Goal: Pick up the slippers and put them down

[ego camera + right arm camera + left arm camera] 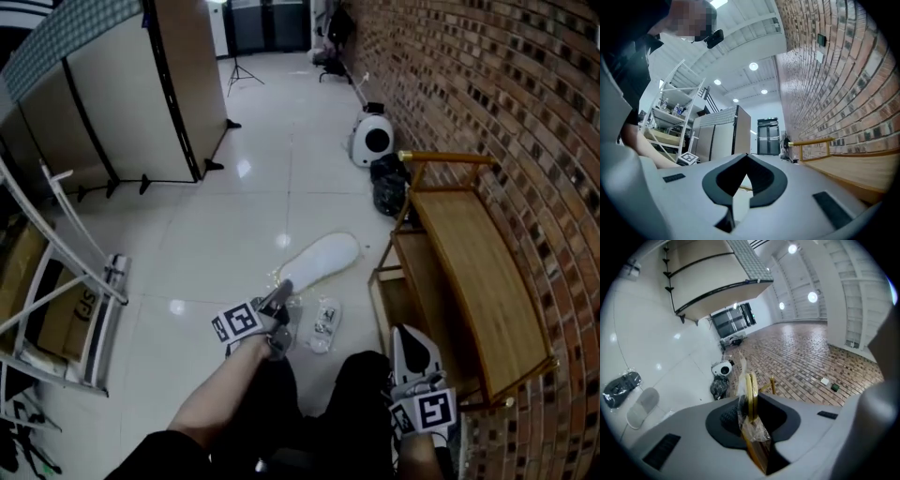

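Firmly, the left gripper (749, 397) is pinching a thin yellow-edged thing (751, 386) in crinkled clear wrap, and the right gripper (745, 157) is holding its tips together, empty. A pale slipper (319, 262) and a wrapped dark slipper (323, 325) are lying on the glossy white floor (234, 234), near a wooden bench (478, 272) standing along the brick wall (487, 84).

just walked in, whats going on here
A person holds a gripper in each hand beside a wooden bench by a brick wall. The left gripper is clamped on a thin yellowish thing in clear wrap, maybe a slipper seen edge-on. The right gripper is shut and empty. A white slipper and a dark wrapped one lie on the floor.
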The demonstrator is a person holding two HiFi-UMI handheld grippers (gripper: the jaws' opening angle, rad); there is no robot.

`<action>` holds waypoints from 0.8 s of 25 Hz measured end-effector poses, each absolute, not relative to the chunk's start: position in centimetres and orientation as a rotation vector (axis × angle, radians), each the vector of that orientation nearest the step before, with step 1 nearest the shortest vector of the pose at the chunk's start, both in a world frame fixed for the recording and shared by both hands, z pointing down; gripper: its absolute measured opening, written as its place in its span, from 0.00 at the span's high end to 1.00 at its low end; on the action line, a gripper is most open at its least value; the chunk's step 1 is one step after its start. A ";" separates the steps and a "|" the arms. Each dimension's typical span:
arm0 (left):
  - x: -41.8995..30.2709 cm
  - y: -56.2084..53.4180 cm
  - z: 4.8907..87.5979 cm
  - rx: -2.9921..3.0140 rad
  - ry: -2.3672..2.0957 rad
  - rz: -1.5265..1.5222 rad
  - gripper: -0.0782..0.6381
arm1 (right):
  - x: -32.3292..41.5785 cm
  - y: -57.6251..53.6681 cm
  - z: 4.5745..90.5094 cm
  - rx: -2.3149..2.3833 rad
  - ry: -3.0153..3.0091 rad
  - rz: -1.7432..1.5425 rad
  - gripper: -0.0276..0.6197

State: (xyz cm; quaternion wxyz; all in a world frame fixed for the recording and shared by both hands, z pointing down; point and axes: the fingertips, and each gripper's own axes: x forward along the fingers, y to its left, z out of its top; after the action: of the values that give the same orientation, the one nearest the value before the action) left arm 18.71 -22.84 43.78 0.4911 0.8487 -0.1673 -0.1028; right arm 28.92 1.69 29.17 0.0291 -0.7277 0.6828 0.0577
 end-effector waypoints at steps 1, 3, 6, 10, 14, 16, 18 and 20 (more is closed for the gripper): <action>16.7 -23.4 43.5 2.055 -0.438 -0.279 0.80 | 27.8 1.1 28.8 -2.215 2.133 0.192 0.94; 12.9 -24.1 42.8 2.054 -0.496 -0.326 0.80 | 25.5 0.2 28.6 -2.163 2.197 0.190 0.94; 8.2 -23.6 41.8 2.071 -0.559 -0.378 0.80 | 22.3 -0.1 28.2 -2.085 2.266 0.204 0.94; 1.8 -23.4 40.6 2.079 -0.666 -0.477 0.80 | 18.6 -1.4 28.0 -1.935 2.363 0.250 0.94; -4.6 -23.6 39.5 2.092 -0.768 -0.544 0.80 | 14.5 -3.2 27.7 -1.804 2.444 0.288 0.94; -7.4 -23.2 39.1 2.079 -0.815 -0.578 0.80 | 12.8 -3.6 27.5 -1.757 2.471 0.300 0.94; -9.8 -22.7 38.4 2.063 -0.849 -0.618 0.80 | 11.3 -3.8 27.0 -1.719 2.494 0.313 0.94; -11.9 -22.4 37.4 2.063 -0.856 -0.664 0.80 | 9.8 -3.9 26.5 -1.682 2.515 0.328 0.94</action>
State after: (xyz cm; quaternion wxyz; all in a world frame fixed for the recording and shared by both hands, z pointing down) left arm -11.89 -22.40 37.35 0.3946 0.8134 -0.3376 -0.2619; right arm 9.78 -3.95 26.50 0.0490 -0.5521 0.8254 0.1077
